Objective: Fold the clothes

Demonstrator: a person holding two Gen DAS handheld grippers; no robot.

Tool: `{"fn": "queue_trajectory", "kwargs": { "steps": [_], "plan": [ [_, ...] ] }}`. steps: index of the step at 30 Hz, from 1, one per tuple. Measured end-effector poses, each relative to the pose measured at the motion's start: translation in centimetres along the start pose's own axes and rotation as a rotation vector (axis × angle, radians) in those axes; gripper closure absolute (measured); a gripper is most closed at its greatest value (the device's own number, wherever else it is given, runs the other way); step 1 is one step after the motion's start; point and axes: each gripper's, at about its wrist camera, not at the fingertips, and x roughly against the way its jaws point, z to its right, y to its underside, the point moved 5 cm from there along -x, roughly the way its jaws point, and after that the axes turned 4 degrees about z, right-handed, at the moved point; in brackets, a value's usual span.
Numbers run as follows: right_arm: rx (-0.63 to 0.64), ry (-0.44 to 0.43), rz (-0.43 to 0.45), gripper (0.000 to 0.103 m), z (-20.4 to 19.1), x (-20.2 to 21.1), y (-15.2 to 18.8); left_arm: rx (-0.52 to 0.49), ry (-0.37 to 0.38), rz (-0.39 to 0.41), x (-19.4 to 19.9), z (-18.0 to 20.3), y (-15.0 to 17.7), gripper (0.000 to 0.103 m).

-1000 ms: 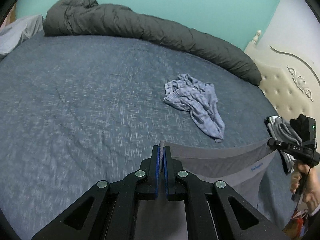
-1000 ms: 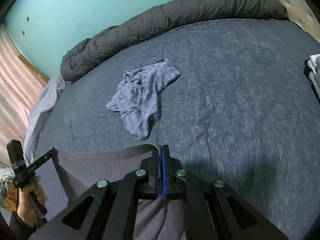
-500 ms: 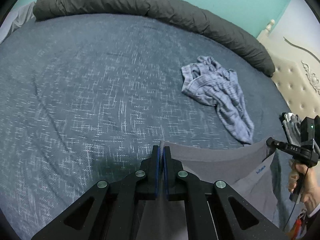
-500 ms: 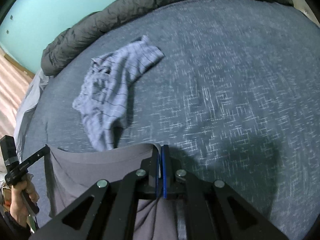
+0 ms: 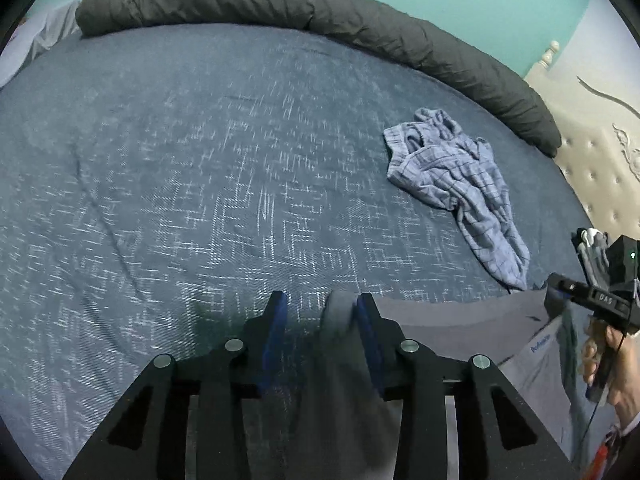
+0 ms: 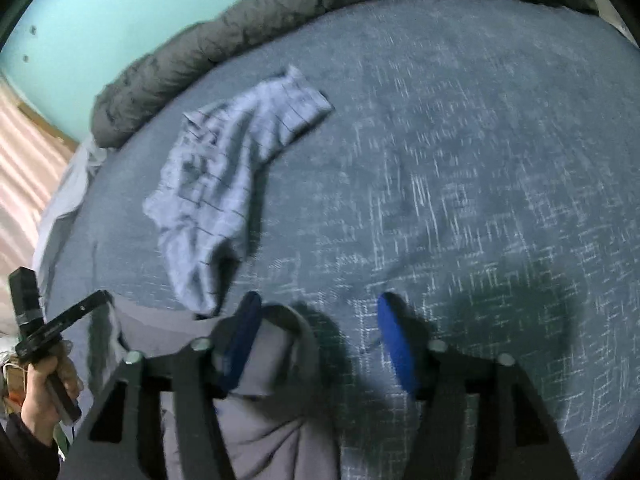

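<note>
A grey garment lies stretched along the near edge of the blue bed cover. My left gripper stands open, and one corner of the garment still drapes against its right finger. In the right wrist view my right gripper is open too, with the other corner of the grey garment bunched against its left finger. Each view shows the other gripper at the cloth's far end, held by a hand. A crumpled blue checked garment lies further out on the bed.
A rolled dark grey duvet runs along the bed's far edge. A cream tufted headboard stands at the right. A small pile of clothes sits near it. Pale bedding lies at the far left.
Both grippers were shut on the grey garment's top edge, holding it taut. Both have now opened, and the garment's corners have slackened against the fingers.
</note>
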Motion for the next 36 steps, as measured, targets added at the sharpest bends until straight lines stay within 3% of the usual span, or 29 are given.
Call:
{"fn": "queue_trajectory", "kwargs": {
  "steps": [8,14,18,22,24,26,28,30,32,34,36],
  "plan": [
    [0.007,-0.066,0.081,0.039,-0.4,3.4,0.0,-0.073,-0.011,0.016,2.7,-0.4,0.6,0.063],
    [0.169,-0.027,0.024,0.039,-0.7,4.5,2.9,-0.191,-0.018,-0.001,3.3,0.8,2.4,0.064],
    [0.266,-0.005,-0.028,0.039,-1.0,3.9,5.0,-0.192,0.006,-0.017,2.6,1.1,3.0,0.063],
    [0.356,0.028,-0.043,0.039,-2.0,2.6,5.8,-0.225,-0.019,-0.012,1.6,2.2,2.6,0.064],
    [0.376,0.03,-0.043,0.039,-2.5,2.0,5.7,-0.25,-0.022,-0.017,1.4,2.8,2.7,0.076],
    [0.389,0.033,-0.054,0.046,-2.8,1.3,5.4,-0.29,-0.038,-0.029,1.4,2.4,2.8,0.089],
    [0.398,0.04,-0.054,0.062,-3.0,0.7,5.2,-0.318,-0.044,-0.037,1.0,2.8,3.0,0.1],
    [0.398,0.033,-0.047,0.079,-3.2,0.3,4.8,-0.324,-0.04,-0.04,0.8,2.9,3.0,0.101],
    [0.405,0.03,-0.042,0.083,-3.7,-0.1,4.3,-0.327,-0.035,-0.037,0.8,3.0,2.9,0.101],
    [0.42,0.026,-0.028,0.095,-4.3,0.0,3.8,-0.328,-0.035,-0.027,1.0,2.9,2.9,0.101],
    [0.43,0.034,-0.019,0.097,-4.7,0.1,3.2,-0.291,-0.018,-0.011,1.5,2.5,2.5,0.101]
  ]
}}
